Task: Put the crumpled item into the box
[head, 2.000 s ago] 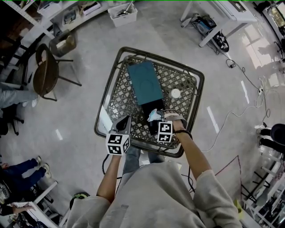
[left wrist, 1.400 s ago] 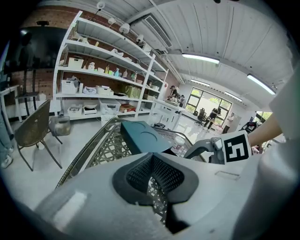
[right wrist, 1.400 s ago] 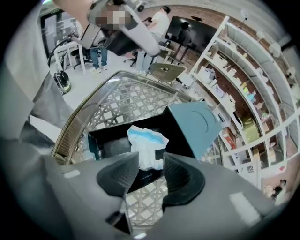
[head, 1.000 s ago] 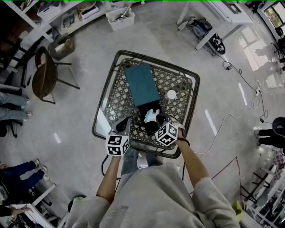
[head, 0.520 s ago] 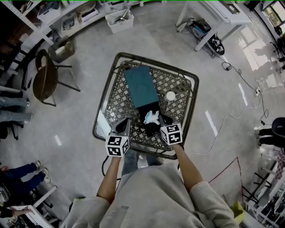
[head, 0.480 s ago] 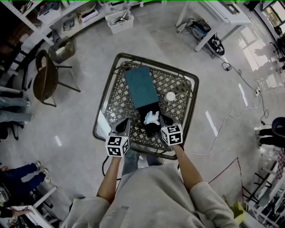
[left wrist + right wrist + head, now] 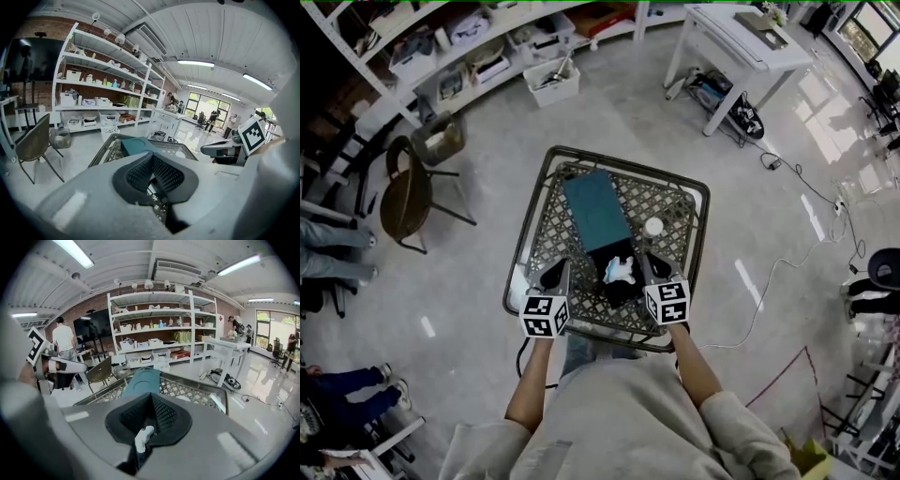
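Note:
In the head view, the crumpled white item [image 7: 622, 270] sits at the tips of my right gripper [image 7: 643, 264], over the open black box [image 7: 615, 289] near the table's front. The right gripper view shows my right gripper [image 7: 151, 405] with its pads together and a white scrap of the crumpled item [image 7: 142, 439] pinched low between them. The rest of the item is hidden under the gripper body. My left gripper [image 7: 555, 272] hovers just left of the box. In its own view my left gripper [image 7: 151, 161] is shut with nothing in it.
A teal flat lid [image 7: 596, 211] lies behind the black box on the metal lattice table [image 7: 546, 170], and a small white round thing [image 7: 652, 226] sits to its right. A brown chair [image 7: 408, 197] stands to the left, shelves at the back, and a white table [image 7: 741, 42] at the back right.
My right gripper has drawn back a little toward the table's front edge, with the crumpled item staying at its tips over the black box. The left gripper has hardly moved.

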`<act>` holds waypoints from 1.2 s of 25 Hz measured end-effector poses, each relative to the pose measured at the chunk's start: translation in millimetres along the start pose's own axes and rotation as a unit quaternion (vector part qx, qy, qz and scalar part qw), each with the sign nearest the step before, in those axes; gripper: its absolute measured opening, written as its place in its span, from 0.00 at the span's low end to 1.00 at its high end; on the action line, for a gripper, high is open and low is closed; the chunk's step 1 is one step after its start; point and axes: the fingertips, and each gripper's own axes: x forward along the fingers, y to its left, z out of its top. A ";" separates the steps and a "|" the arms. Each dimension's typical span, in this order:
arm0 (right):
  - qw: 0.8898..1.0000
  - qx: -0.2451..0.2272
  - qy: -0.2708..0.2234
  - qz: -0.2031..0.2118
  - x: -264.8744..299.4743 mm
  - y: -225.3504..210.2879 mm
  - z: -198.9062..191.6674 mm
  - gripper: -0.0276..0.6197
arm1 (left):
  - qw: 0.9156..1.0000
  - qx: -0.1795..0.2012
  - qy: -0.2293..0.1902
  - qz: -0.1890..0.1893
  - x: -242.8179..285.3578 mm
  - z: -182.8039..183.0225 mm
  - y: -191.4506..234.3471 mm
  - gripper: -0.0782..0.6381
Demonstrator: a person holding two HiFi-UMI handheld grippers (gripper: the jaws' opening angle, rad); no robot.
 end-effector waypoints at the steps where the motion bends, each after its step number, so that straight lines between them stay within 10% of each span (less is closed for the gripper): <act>1: 1.000 -0.003 -0.009 -0.004 -3.4 -2.3 7.8 0.04 | 1.000 0.004 -0.007 0.000 -1.2 8.2 -0.6 0.12; 30: 0.979 -0.046 -0.182 -0.073 -103.9 -21.2 146.8 0.04 | 0.983 0.093 -0.156 -0.015 -52.0 161.6 -32.0 0.12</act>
